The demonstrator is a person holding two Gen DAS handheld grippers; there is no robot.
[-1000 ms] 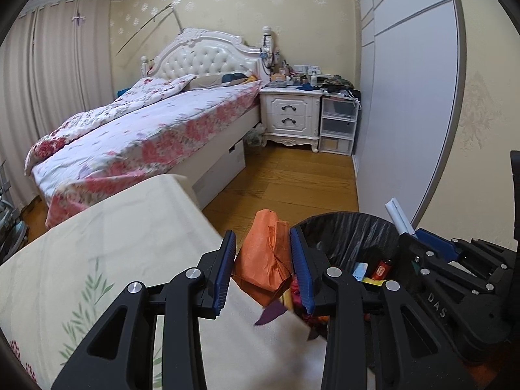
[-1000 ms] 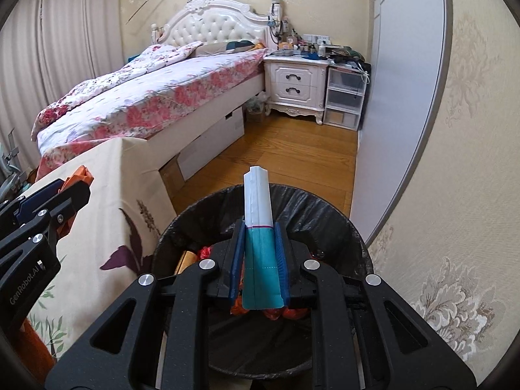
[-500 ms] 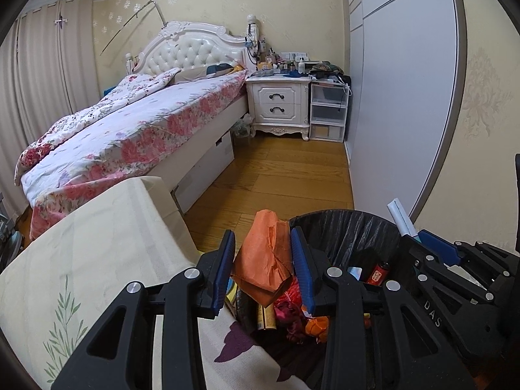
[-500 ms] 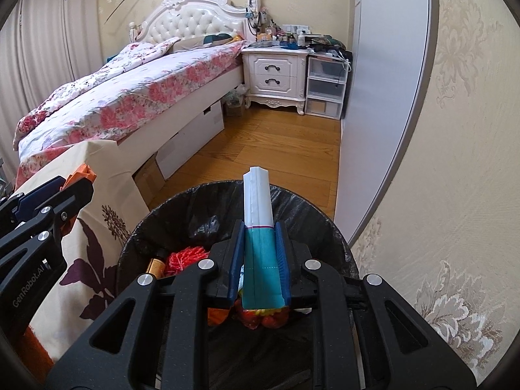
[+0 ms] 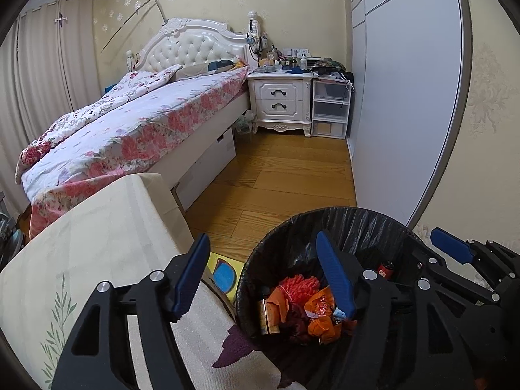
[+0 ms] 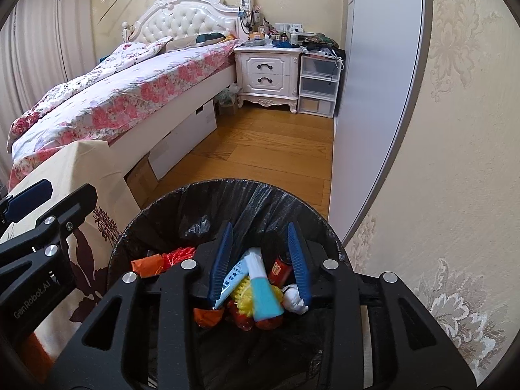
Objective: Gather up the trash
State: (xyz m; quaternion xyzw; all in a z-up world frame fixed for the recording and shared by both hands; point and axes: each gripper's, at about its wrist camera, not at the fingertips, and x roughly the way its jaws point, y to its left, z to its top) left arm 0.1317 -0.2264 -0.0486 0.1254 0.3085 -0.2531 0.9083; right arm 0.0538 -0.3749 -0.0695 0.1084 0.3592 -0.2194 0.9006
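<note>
1. Two big things fill the room beyond my grippers: far ahead and to the left stands the bed (image 5: 136, 130) with its flowered cover, and along the right runs the pale wardrobe door (image 5: 406, 104).
2. Close on my left is a cloth-covered surface (image 5: 97, 243) with a leaf print; its edge lies just beside the bin and under my left gripper's left finger.
3. Straight below both grippers stands the bin (image 6: 260, 195), lined with a black bag.
4. Inside it lies the trash: an orange wrapper (image 5: 320, 312) and a red mesh (image 5: 299, 284) below my left gripper, and a white and teal tube (image 6: 261, 287) between my right gripper's fingers but free of both pads, resting on the heap.
5. My left gripper (image 5: 263, 279) is opening, wide by now, with nothing between the pads; its right finger reaches over the bin.
6. My right gripper (image 6: 260, 260) is opening too, at a narrow gap, and sits over the bin's middle.
7. On the floor between cloth and bin, ahead of my left gripper, lies a yellow and blue card (image 5: 224, 274).
8. Nothing bars either gripper from the bin's mouth.
</note>
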